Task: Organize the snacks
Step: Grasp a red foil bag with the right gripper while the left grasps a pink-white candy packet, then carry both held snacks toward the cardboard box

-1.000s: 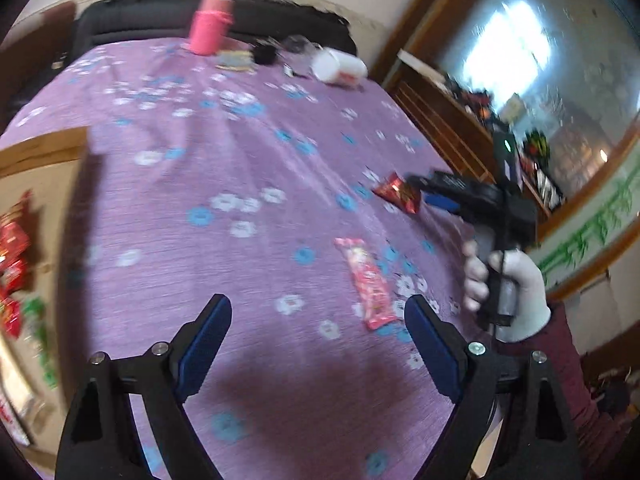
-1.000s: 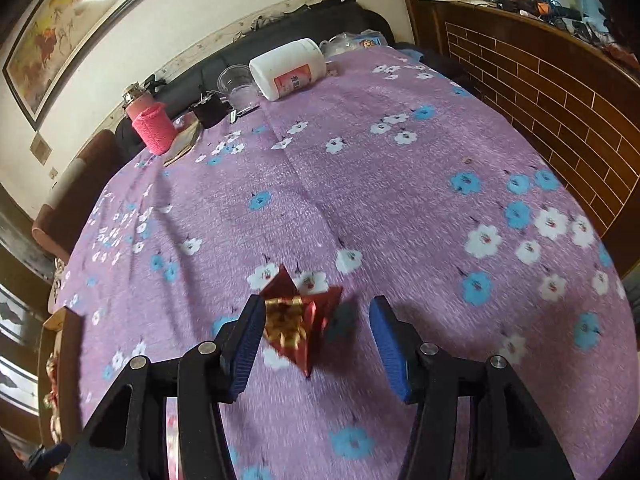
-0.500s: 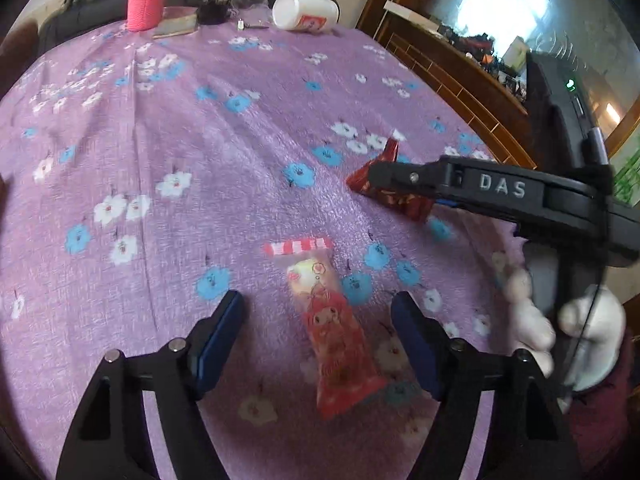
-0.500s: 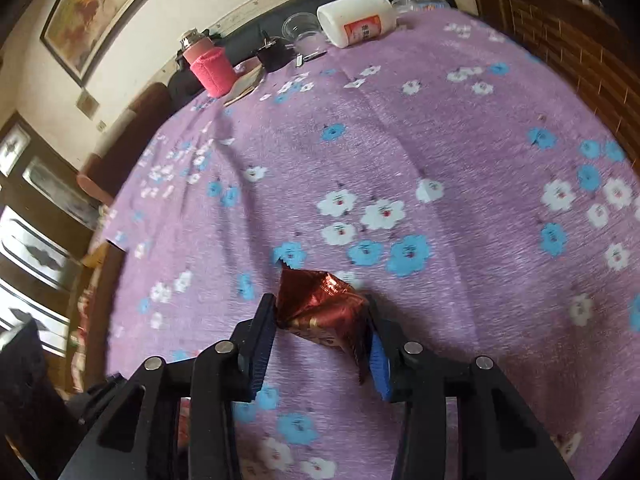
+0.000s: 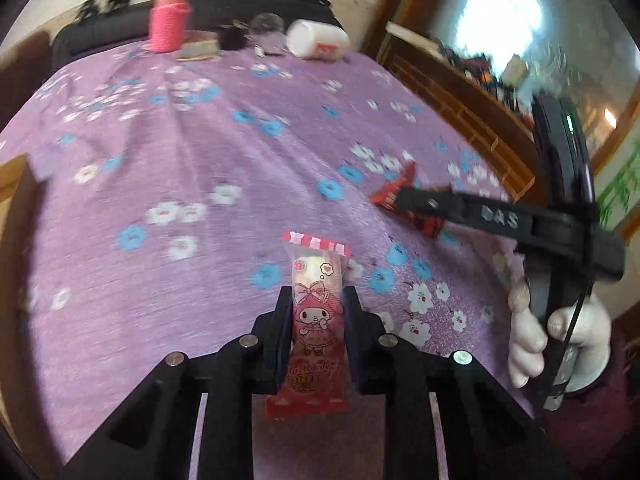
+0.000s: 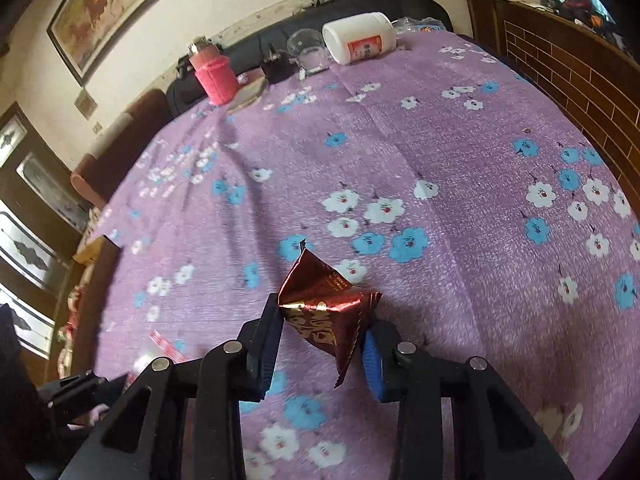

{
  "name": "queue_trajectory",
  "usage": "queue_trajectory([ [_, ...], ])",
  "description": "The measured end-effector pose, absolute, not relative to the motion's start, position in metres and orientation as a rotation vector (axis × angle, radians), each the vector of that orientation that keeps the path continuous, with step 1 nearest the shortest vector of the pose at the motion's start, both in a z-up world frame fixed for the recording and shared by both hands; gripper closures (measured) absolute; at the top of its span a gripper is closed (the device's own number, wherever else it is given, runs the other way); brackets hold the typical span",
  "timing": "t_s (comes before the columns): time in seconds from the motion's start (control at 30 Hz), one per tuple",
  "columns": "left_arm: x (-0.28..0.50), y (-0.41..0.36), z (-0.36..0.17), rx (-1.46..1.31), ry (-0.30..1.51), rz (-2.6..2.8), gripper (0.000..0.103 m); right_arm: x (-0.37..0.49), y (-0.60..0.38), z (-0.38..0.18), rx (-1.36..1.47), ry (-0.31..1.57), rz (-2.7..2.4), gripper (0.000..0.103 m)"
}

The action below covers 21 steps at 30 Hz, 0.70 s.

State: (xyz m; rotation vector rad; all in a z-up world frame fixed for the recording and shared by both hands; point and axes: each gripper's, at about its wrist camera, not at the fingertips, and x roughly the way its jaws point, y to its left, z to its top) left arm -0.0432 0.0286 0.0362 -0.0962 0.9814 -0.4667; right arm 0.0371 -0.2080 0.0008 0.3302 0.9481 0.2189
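My left gripper (image 5: pixel 316 304) is shut on a long pink cartoon snack packet (image 5: pixel 316 312), which stands out past the fingertips over the purple flowered tablecloth (image 5: pixel 192 168). My right gripper (image 6: pixel 322 320) is shut on a dark red foil snack packet (image 6: pixel 326 308) and holds it just above the cloth. In the left wrist view the right gripper (image 5: pixel 408 200) reaches in from the right with the red packet (image 5: pixel 394 192) in its tip. In the right wrist view the left gripper's tip (image 6: pixel 96 390) shows at the lower left with the end of the pink packet (image 6: pixel 164 346).
At the table's far edge stand a pink knit-covered bottle (image 6: pixel 212 76), a clear cup (image 6: pixel 306 46), a small black object (image 6: pixel 278 68) and a white jar on its side (image 6: pixel 358 42). A wooden box with red snacks (image 6: pixel 74 320) sits at the left edge. A brick-patterned wooden cabinet (image 6: pixel 568 72) stands on the right.
My left gripper moved in over the pink packet and closed on it. My right gripper closed on the red foil packet and lifted it slightly.
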Motion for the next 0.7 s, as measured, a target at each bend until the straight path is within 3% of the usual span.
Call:
queue_trajectory([
  [0.4, -0.086, 0.181, 0.085, -0.365, 0.829, -0.268, 0.08, 0.017, -0.111, 0.054, 0.281, 0.891, 0.448, 0.064],
  [0.7, -0.109, 0.286, 0.073, -0.465, 0.8, -0.025, 0.08, 0.012, 0.016, 0.069, 0.186, 0.917, 0.672, 0.063],
])
